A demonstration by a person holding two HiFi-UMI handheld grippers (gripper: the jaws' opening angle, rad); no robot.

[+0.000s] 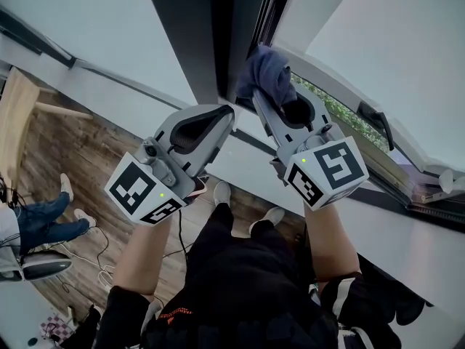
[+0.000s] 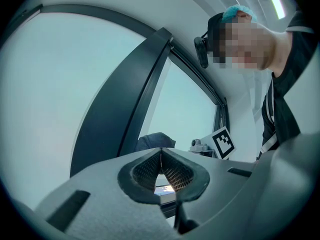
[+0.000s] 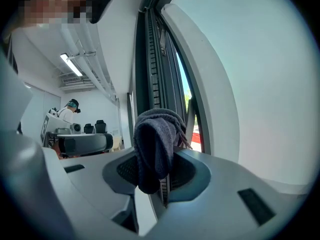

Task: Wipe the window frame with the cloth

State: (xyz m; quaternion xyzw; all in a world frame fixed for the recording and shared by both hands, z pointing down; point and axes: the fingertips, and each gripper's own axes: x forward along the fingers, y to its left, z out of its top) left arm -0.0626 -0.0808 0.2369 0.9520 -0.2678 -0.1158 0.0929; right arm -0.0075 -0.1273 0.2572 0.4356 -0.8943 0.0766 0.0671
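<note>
— Nearest the lens is the person's black top [image 1: 240,297], with two bare forearms [image 1: 145,253] reaching away from it. What's at their ends?

— Two grey grippers, each carrying a marker cube [image 1: 142,187]. The left gripper [image 2: 161,152] has its jaws pressed together. The ribbed pads [image 2: 175,173] meet at the tips with nothing between them.

— Where does it sit relative to the window frame [image 1: 214,35]?

— Just below the frame's dark upright, pointing up at it. It looks apart from the frame, as far as I can see.

— And the right gripper [image 3: 165,156]?

— Clamped on the cloth [image 3: 154,144], a dark blue-grey knit bundle. Part of it droops over one jaw and the rest bunches above the tips.

— Is the cloth on the frame?

— It's right at the frame, along the right edge of the dark upright. Whether it actually presses there, I can't tell.

— What else is around the frame?

— Pale glass [image 1: 109,27] on either side, and a strip of green foliage [image 1: 341,111] to its right. Well below the frame there's a wooden floor [image 1: 80,151] and another person's jeans-clad legs [image 1: 43,220].
</note>
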